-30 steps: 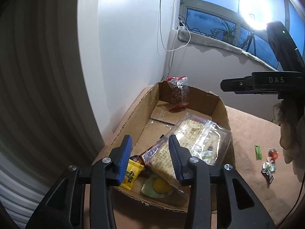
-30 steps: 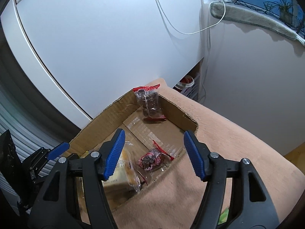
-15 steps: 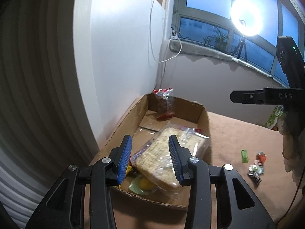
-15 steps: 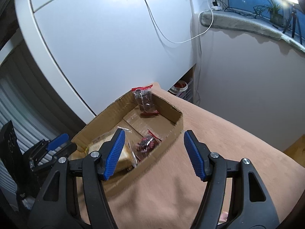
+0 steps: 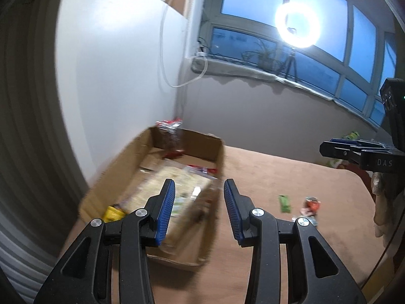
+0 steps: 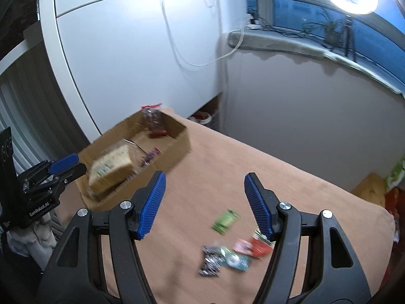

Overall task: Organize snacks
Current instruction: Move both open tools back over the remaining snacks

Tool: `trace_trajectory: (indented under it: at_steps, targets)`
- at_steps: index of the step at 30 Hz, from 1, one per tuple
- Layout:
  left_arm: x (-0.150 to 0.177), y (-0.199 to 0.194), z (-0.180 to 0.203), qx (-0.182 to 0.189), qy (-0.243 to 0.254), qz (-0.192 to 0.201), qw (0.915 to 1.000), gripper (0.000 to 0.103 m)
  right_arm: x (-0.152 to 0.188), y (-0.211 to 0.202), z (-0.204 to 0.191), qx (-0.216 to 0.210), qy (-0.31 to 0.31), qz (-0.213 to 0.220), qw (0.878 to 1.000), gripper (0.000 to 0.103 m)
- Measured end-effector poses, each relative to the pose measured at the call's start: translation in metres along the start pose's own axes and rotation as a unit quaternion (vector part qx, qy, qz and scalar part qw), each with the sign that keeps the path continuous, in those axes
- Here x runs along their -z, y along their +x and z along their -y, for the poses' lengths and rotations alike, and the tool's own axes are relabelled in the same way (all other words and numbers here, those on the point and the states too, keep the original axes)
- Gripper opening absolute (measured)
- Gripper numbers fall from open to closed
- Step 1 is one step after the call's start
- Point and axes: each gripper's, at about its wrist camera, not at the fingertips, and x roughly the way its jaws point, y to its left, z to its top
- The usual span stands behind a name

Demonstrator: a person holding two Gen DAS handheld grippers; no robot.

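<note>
Two markings read clearly — "DAS" in pale letters on the right gripper's black body (image 5: pixel 383 162), and "GenRobot.AI" on the left gripper's black body (image 6: pixel 40 209). Snack wrappers — too blurred.

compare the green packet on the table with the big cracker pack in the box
The green packet is small, flat and opaque, lying loose on the table. The cracker pack is far larger and bulkier, tan in clear wrap, and already sits in the cardboard box. Both are sealed snacks; neither is held by a hand-held gripper.
</note>
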Motion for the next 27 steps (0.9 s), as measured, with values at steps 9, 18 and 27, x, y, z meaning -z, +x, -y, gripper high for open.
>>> trace_trajectory:
  at_steps: [9, 18, 27]
  targets:
    - [0.017, 0.015, 0.047, 0.056, 0.017, -0.025, 0.9980, 0.039, 0.038, -0.014, 0.043, 0.046, 0.015, -0.021, 0.999, 0.067]
    - [0.043, 0.033, 0.093, 0.103, 0.038, -0.076, 0.9910, 0.039, 0.071, 0.009, 0.077, 0.044, 0.047, -0.061, 0.996, 0.067]
    - [0.069, 0.057, 0.130, 0.139, 0.051, -0.131, 0.9803, 0.039, 0.097, 0.045, 0.089, 0.026, 0.046, -0.102, 0.993, 0.067]
